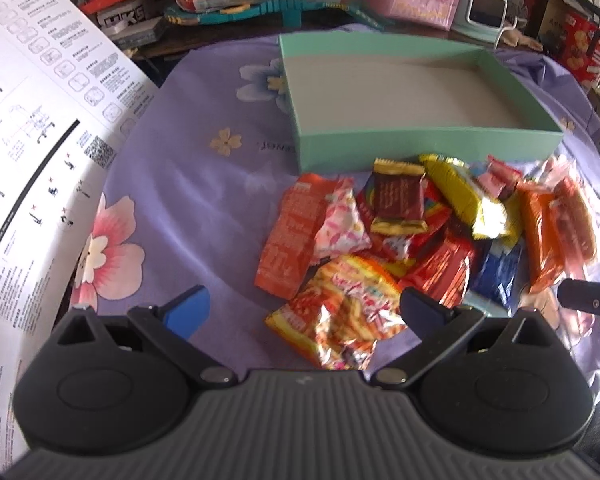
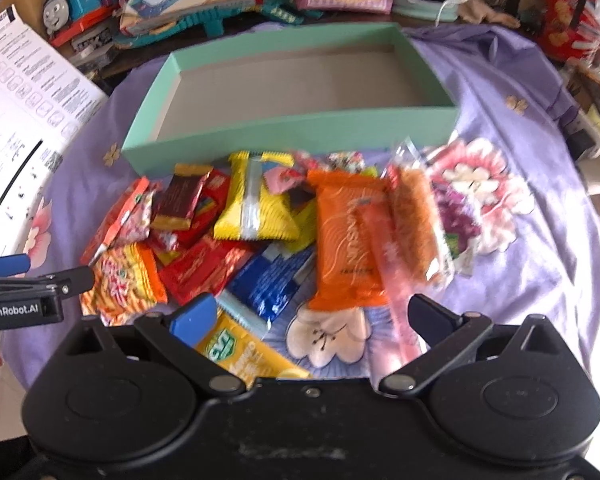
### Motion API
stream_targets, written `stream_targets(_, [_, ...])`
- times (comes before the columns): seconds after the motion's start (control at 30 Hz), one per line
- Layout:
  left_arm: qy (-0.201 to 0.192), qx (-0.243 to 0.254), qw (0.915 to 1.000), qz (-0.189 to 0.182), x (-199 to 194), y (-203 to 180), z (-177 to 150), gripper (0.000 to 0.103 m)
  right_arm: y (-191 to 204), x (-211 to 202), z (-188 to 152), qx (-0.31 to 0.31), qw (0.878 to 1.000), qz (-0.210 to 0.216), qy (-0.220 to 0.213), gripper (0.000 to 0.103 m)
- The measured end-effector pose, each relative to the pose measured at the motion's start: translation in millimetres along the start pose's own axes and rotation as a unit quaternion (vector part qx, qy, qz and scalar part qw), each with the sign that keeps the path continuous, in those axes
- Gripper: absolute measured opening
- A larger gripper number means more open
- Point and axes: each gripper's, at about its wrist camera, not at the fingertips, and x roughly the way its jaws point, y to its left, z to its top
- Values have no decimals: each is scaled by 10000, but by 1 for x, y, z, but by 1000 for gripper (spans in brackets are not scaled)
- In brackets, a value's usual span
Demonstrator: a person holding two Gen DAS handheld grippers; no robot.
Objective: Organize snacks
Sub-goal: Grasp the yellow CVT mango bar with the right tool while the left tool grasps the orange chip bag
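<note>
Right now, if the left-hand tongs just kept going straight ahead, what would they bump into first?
Most likely the crinkly red-and-yellow snack packet lying between the open left tongs, at the near edge of the snack pile. The mint-green box sits beyond. Depth is hard to judge.
</note>
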Motion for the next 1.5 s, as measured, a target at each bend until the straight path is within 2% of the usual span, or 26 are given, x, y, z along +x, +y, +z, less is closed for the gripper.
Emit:
stream_targets(0.13, [173,26,9997,-143,9,1,-10,103,5,9,-8,-50,9992,377,146,103])
stream_targets(0.23, [343,70,9992,-188,21,-1,-14,103,14,17,-15,-318,9978,544,225,91])
stream_targets(0.33, [378,-18,9989,-258,27,-3,-13,103,16,24,-20,-444,9960,729,275,84])
stream_targets(0.5, [328,160,9991,-203,38,-17,-7,103,17,31,-25,-654,9932,909,318,83])
stream_targets(0.6, [476,235,9985,-124,49,-23,-7,103,18,35,-28,-793,9911,990,403,79])
stream_targets(0.73, [621,116,9979,-141,56,-14,-13,103,22,41,-33,-915,9889,1035,552,67])
stream_targets(0.97, [643,-69,9977,-216,55,-2,-12,103,31,49,-37,-1325,9844,933,693,67])
stream_targets(1.1, [534,212,9982,-161,55,-16,-8,103,36,52,-41,-1540,9820,866,672,67])
stream_targets(1.17, [500,370,9980,-105,57,-23,-8,103,37,52,-43,-1613,9816,813,616,62])
stream_targets(1.3, [419,444,9981,-122,51,-26,-13,85,26,49,-42,-1298,9863,828,593,55])
stream_targets(1.4, [515,392,9976,-252,47,-21,-18,82,12,50,-36,-772,9899,977,672,54])
stream_targets(1.43, [580,357,9971,-344,46,-19,-20,80,10,51,-34,-691,9901,1003,695,54])
stream_targets(1.47, [673,339,9961,-460,45,-19,-23,74,10,51,-34,-651,9900,1026,723,54])
stream_targets(1.5, [748,346,9950,-562,45,-19,-25,74,11,51,-34,-692,9895,1029,743,54])
